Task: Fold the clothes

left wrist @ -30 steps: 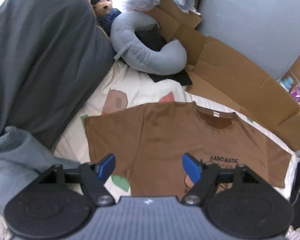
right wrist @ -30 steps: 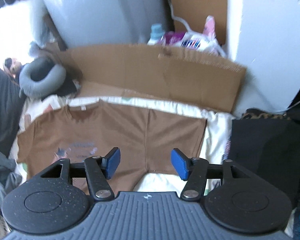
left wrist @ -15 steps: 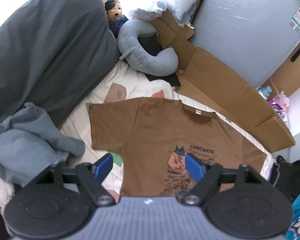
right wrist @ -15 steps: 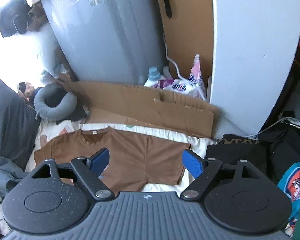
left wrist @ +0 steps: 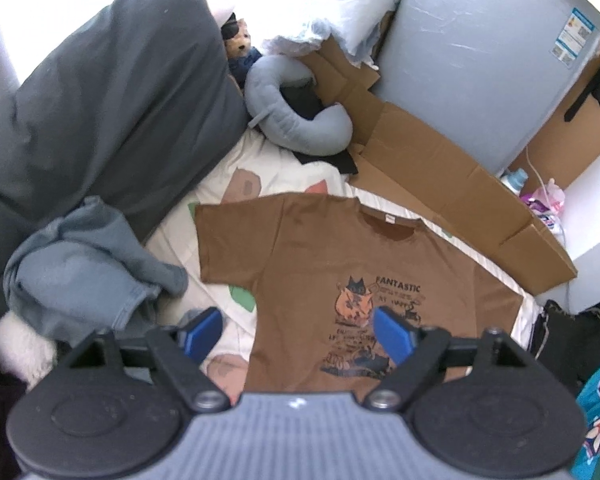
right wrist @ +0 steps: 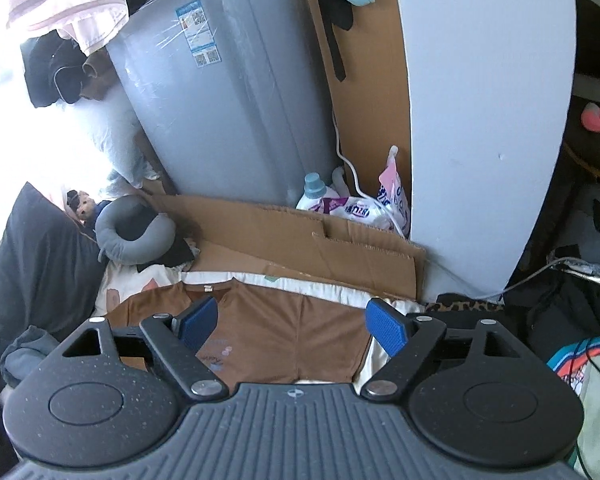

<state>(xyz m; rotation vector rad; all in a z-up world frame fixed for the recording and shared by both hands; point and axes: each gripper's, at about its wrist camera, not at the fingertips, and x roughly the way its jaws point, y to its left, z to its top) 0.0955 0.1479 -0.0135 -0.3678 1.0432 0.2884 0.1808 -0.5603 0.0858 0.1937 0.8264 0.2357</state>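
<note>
A brown T-shirt (left wrist: 340, 264) with a cat print and the word FANTASTIC lies flat, face up, on a patterned white bedsheet (left wrist: 272, 176). Its collar points toward the cardboard. My left gripper (left wrist: 298, 330) hovers well above the shirt's lower left part, its jaws opening with nothing between them. In the right wrist view the same T-shirt (right wrist: 284, 332) shows its right sleeve and side. High over that side, my right gripper (right wrist: 292, 322) stands open and empty. Neither gripper touches the cloth.
A crumpled grey-blue garment (left wrist: 80, 264) lies left of the shirt, beside a large dark pillow (left wrist: 112, 100). A grey neck pillow (left wrist: 296, 128) and flattened cardboard (left wrist: 440, 176) border the far side. A grey appliance (right wrist: 228, 100), a detergent bottle (right wrist: 320, 196) and dark clothes (right wrist: 540, 312) stand beyond.
Both grippers have risen and pulled back from the shirt, so it looks smaller and more of the room shows. Both pairs of jaws stand wider than before.
</note>
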